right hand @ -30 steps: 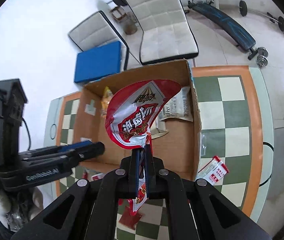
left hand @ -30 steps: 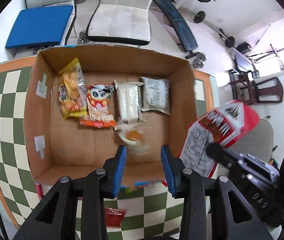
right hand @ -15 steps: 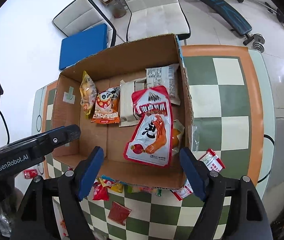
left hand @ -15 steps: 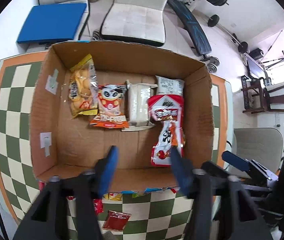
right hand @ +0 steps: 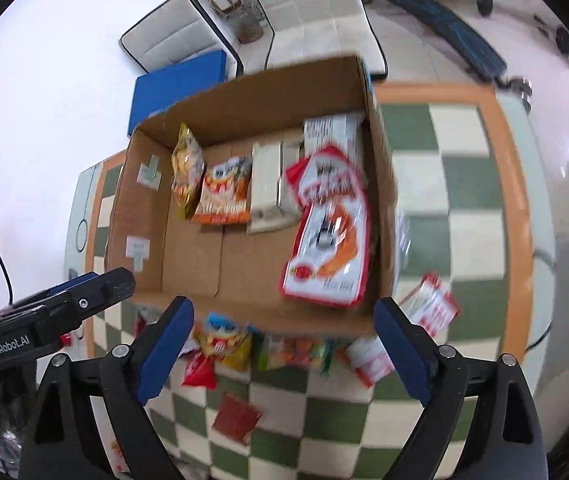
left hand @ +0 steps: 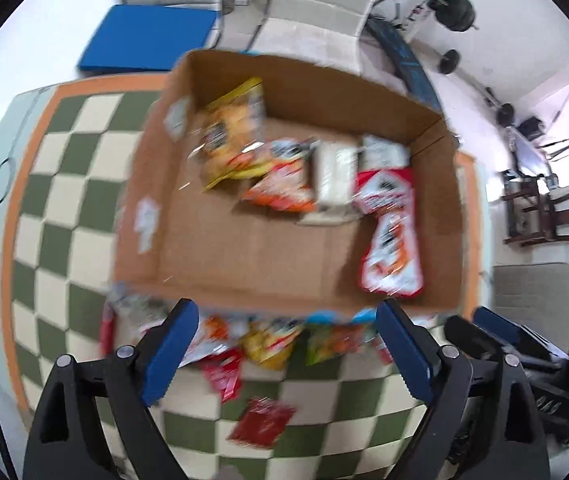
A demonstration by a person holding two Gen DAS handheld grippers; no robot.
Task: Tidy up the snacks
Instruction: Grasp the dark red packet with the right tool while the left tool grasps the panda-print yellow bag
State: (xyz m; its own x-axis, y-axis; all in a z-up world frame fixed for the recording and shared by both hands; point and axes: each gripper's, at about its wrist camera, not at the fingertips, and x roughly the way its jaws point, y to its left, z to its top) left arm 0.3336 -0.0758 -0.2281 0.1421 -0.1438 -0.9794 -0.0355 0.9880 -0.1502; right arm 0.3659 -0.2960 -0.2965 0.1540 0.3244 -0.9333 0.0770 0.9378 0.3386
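A cardboard box (left hand: pixel 244 280) (right hand: pixel 188 264) sits on the checkered table. Inside lie a yellow bag (left hand: pixel 232 136) (right hand: pixel 186 168), an orange panda bag (left hand: pixel 280 184) (right hand: pixel 226 196), a cream packet (left hand: pixel 334 176) (right hand: pixel 266 188) and a large red-and-white packet (left hand: pixel 390 236) (right hand: pixel 328 236) at the right wall. My left gripper (left hand: pixel 286 356) hangs over the loose snacks (left hand: pixel 268 340) in front of the box, its jaws still opening with nothing gripped. My right gripper (right hand: pixel 284 352) hovers there too, jaws opening wide and empty. A red sachet (left hand: pixel 262 422) (right hand: pixel 238 418) lies nearer.
More snack packets (right hand: pixel 430 308) lie right of the box on the table (right hand: pixel 464 184). Padded chairs (left hand: pixel 316 12), a blue mat (left hand: pixel 148 40) and a weight bench (right hand: pixel 436 12) stand beyond. The other gripper's body (right hand: pixel 56 316) shows at the left of the right wrist view.
The right gripper opened and dropped the large red-and-white packet into the box. The left gripper opened too and swung left, so the box now sits further right in its view.
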